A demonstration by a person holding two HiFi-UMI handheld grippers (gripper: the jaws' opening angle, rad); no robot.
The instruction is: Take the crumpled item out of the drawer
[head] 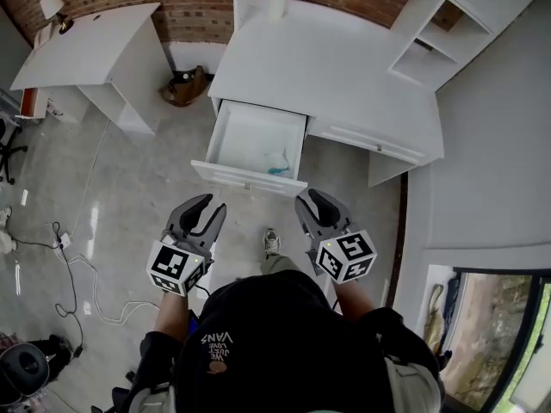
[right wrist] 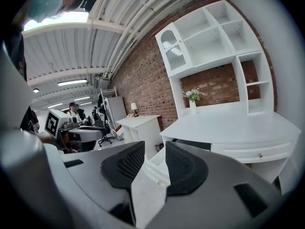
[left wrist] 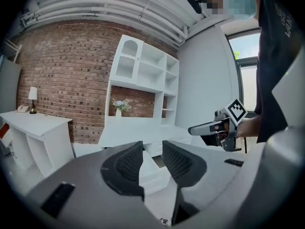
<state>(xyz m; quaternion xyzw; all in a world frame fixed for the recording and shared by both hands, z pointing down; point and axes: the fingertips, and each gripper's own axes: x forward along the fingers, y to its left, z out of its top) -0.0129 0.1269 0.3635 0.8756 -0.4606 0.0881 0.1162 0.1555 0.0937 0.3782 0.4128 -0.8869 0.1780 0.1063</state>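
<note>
Drawer [head: 244,134] stands open, holding one crumpled blue item [head: 278,168].

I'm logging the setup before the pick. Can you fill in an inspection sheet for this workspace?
Surface: white desk, its top bare but for a vase at the back.
Job's things: drawer pulled open; teal crumpled item lies inside near the front right corner, untouched.
Clutter: brown bag on the floor beside the desk.
Grippers: left gripper and right gripper are both open and empty, short of the drawer.
Cables: loose cables on the floor at left.
Surroundings: brick wall, shelf unit, second desk with a lamp.
</note>
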